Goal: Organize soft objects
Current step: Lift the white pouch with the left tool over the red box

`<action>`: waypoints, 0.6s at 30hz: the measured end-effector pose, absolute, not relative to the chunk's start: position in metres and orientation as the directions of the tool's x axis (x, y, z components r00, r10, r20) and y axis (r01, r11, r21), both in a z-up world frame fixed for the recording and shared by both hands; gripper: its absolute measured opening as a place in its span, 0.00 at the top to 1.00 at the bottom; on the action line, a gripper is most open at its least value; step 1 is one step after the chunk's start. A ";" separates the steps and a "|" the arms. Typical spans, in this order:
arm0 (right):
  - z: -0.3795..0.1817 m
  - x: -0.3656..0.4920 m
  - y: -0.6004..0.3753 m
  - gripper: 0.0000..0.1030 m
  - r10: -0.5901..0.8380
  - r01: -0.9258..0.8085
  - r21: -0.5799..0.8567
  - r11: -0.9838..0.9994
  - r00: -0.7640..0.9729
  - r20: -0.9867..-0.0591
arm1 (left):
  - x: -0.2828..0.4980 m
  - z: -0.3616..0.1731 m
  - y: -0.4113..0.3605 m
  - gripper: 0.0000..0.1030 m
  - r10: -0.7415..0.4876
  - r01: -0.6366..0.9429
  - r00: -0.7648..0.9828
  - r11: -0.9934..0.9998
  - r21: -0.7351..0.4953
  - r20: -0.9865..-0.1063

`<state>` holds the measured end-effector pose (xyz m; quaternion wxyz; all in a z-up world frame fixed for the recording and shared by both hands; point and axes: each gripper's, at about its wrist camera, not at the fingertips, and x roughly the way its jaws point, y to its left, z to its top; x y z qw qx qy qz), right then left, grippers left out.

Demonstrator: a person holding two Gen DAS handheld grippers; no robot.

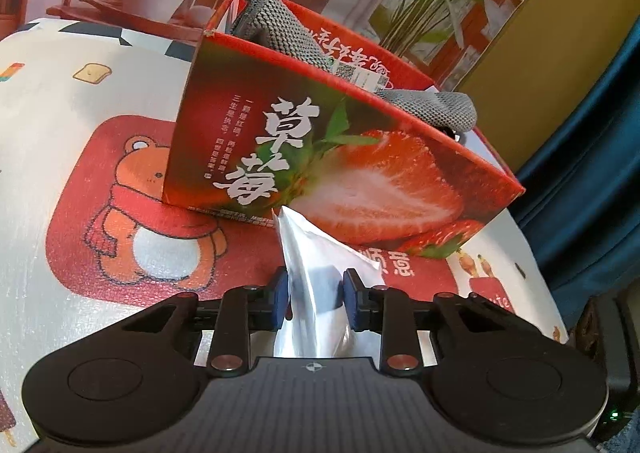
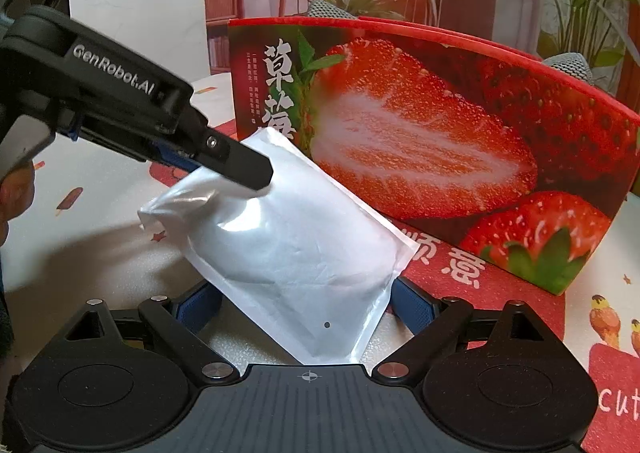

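From the left wrist camera, the left gripper (image 1: 314,303) has its blue pads (image 1: 281,299) drawn in narrow on a white padded pouch (image 1: 316,265), which stands edge-on between them and pokes up toward the box. The pads press its sides, so it is pinched there. Just beyond, a red strawberry box (image 1: 340,173) sits on the table cover (image 1: 80,181) (a cartoon bear in a scarf is printed on a red patch of it). Grey knitted cloths (image 1: 280,29) lie inside the open box, one reaching above the near wall and another (image 1: 440,109) draped over the rim toward the right end. Potted plants and a red chair show on the backdrop behind.

From the right wrist camera, the same pouch (image 2: 296,253) is seen flat-on, tilted, its lower corner reaching down toward this camera. The right gripper (image 2: 306,309) stands wide, its blue pads (image 2: 412,307) on either side of the pouch; the left pad is clear of it, while I cannot tell whether the right one touches its edge. The left gripper (image 2: 256,177) comes in from the upper left, clamped on the pouch's upper left corner, where the wrapping is crumpled. A hand (image 2: 16,189) shows at the left edge. The strawberry box (image 2: 440,141) stands just behind the pouch, with bits of grey cloth (image 2: 568,63) peeking over its rim.
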<state>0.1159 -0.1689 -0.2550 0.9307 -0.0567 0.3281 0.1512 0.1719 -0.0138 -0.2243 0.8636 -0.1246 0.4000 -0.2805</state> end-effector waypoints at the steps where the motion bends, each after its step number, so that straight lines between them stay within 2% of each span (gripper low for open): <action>1: -0.255 0.114 -0.169 0.18 0.242 -0.316 -0.009 0.949 0.744 -0.623 | 0.172 -0.226 -0.014 0.71 -0.580 0.379 0.522 0.815 -0.439 -0.625; 6: -0.255 0.111 -0.179 0.41 0.225 -0.260 0.029 0.965 0.766 -0.602 | 0.177 -0.237 -0.008 0.70 -0.571 0.348 0.514 0.821 -0.453 -0.640; 10: -0.255 0.109 -0.179 0.45 0.210 -0.251 0.015 0.968 0.773 -0.599 | 0.178 -0.244 -0.007 0.69 -0.552 0.331 0.514 0.834 -0.442 -0.657; 15: -0.253 0.112 -0.182 0.61 0.199 -0.237 0.016 0.971 0.776 -0.598 | 0.173 -0.241 -0.011 0.69 -0.539 0.358 0.526 0.842 -0.403 -0.658; 18: -0.248 0.113 -0.183 0.64 0.185 -0.229 0.004 0.973 0.777 -0.601 | 0.169 -0.238 -0.014 0.69 -0.532 0.374 0.535 0.846 -0.380 -0.657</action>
